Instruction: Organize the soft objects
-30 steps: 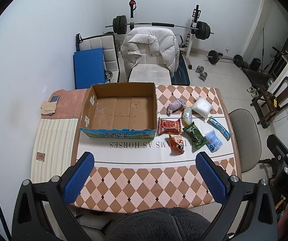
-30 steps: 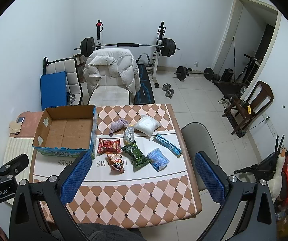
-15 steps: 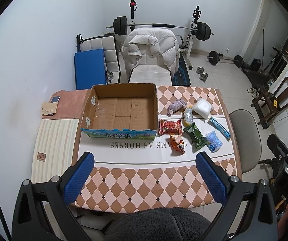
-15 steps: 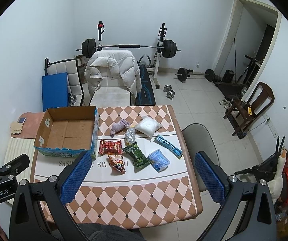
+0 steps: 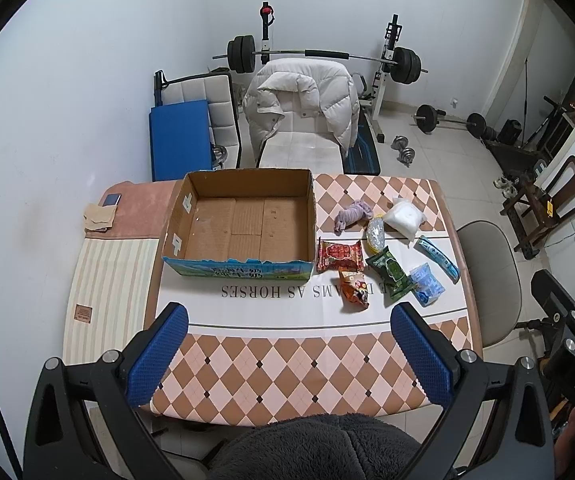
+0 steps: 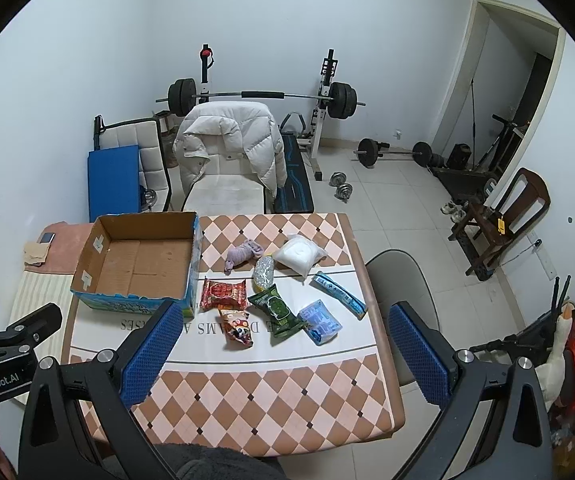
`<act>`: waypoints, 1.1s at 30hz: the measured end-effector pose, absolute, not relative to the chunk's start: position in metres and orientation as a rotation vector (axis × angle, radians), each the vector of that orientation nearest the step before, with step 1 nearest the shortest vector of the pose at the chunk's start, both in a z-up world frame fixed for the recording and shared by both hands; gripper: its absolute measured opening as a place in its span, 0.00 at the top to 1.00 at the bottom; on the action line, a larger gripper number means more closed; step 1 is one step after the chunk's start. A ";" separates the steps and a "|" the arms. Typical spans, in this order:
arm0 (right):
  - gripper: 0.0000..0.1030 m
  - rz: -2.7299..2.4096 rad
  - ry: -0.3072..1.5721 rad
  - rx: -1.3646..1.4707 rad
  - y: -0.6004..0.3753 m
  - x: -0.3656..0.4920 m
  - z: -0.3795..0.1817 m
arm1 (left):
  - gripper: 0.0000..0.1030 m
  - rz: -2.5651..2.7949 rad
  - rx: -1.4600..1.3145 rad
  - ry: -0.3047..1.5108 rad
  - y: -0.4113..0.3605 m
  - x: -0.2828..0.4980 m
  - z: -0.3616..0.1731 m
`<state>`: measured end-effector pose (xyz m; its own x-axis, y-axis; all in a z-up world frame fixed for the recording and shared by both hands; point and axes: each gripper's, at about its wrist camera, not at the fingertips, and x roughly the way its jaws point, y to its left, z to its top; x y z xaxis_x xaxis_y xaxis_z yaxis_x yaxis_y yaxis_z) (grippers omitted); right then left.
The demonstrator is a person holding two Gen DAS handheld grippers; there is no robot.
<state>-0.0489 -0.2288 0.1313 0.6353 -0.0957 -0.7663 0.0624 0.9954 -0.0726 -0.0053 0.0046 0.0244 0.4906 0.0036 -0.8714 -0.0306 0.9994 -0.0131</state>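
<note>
An open cardboard box (image 5: 243, 224) (image 6: 139, 260) stands on the checkered table (image 5: 287, 360) (image 6: 271, 392), with nothing in it. To its right lie several soft items: a purple cloth (image 5: 352, 215) (image 6: 242, 253), a white bag (image 5: 404, 216) (image 6: 300, 255), a red snack pack (image 5: 339, 255) (image 6: 223, 294), an orange pack (image 5: 353, 286) (image 6: 237, 327), a green pack (image 5: 392, 273) (image 6: 277, 310), a light blue pack (image 5: 427, 283) (image 6: 321, 320) and a long blue pack (image 5: 437, 258) (image 6: 339, 294). My left gripper (image 5: 287, 352) and right gripper (image 6: 283, 352) are open, empty, high above the table's near edge.
A chair with a white puffer jacket (image 5: 303, 104) stands behind the table. A grey chair (image 5: 487, 264) is at the table's right. A striped mat (image 5: 111, 292) with a phone (image 5: 111, 200) lies at the left. A barbell rack (image 5: 319, 56) is at the back wall.
Both views have shifted slightly, so the table and box sit a little lower in frame. Nothing on the table has moved. Both grippers stay open.
</note>
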 end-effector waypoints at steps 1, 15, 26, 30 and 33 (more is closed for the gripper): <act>0.00 -0.088 0.876 -0.042 -0.229 -0.051 0.132 | 0.00 0.019 -0.028 1.058 0.005 -0.006 0.024; 0.00 -0.081 0.872 -0.040 -0.225 -0.048 0.139 | 0.00 0.024 -0.027 1.051 0.004 -0.004 0.031; 0.00 -0.075 0.872 -0.036 -0.224 -0.047 0.140 | 0.00 0.025 -0.026 1.049 0.004 -0.005 0.032; 0.00 -0.079 0.872 -0.039 -0.222 -0.046 0.141 | 0.00 0.025 -0.026 1.049 0.003 -0.005 0.031; 0.00 -0.077 0.878 -0.030 -0.223 -0.045 0.141 | 0.00 0.023 -0.022 1.051 0.002 -0.004 0.034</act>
<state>-0.0454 -0.2233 0.1412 0.6363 -0.0793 -0.7674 0.0548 0.9968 -0.0576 -0.0044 0.0017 0.0345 0.4965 0.0082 -0.8680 -0.0295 0.9995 -0.0075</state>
